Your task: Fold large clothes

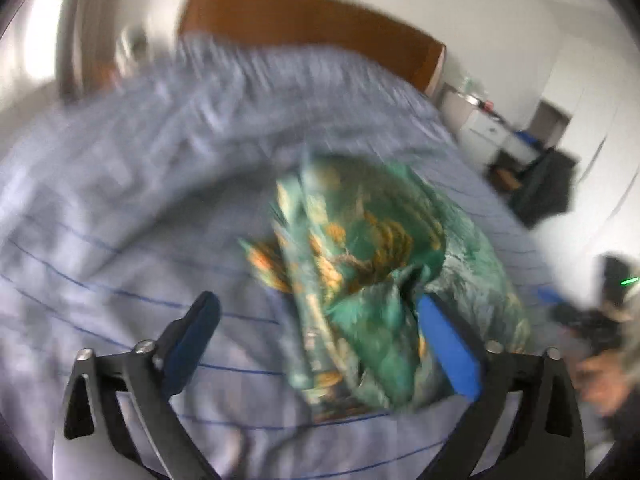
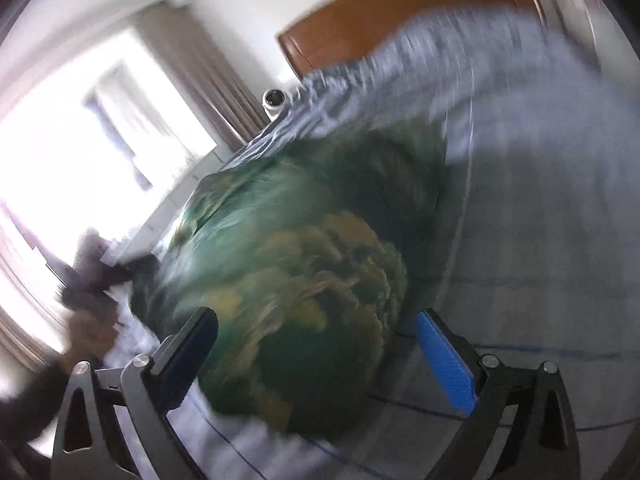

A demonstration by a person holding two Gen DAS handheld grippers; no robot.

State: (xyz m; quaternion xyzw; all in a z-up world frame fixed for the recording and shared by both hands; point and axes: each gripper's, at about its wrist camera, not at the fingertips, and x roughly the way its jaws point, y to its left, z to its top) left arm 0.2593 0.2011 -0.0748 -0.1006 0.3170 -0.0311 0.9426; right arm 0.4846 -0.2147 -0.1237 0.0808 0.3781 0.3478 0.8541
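A green garment with an orange and yellow print (image 1: pixel 368 280) lies bunched in a heap on the bed's pale blue sheet (image 1: pixel 120 200). My left gripper (image 1: pixel 320 312) is open above the sheet, and the heap lies between its jaws, against the right blue pad. In the right wrist view the same garment (image 2: pixel 304 272) fills the middle, blurred by motion. My right gripper (image 2: pixel 316 328) is open with the garment in front of and between its jaws. The other gripper and hand show at the far right in the left wrist view (image 1: pixel 592 320) and at the left in the right wrist view (image 2: pixel 92 280).
A brown wooden headboard (image 1: pixel 304 20) stands at the bed's far end. White drawers (image 1: pixel 484 132) and a dark chair (image 1: pixel 548 188) stand right of the bed. A bright window with curtains (image 2: pixel 100 128) and a small white camera (image 2: pixel 274 102) lie beyond the bed.
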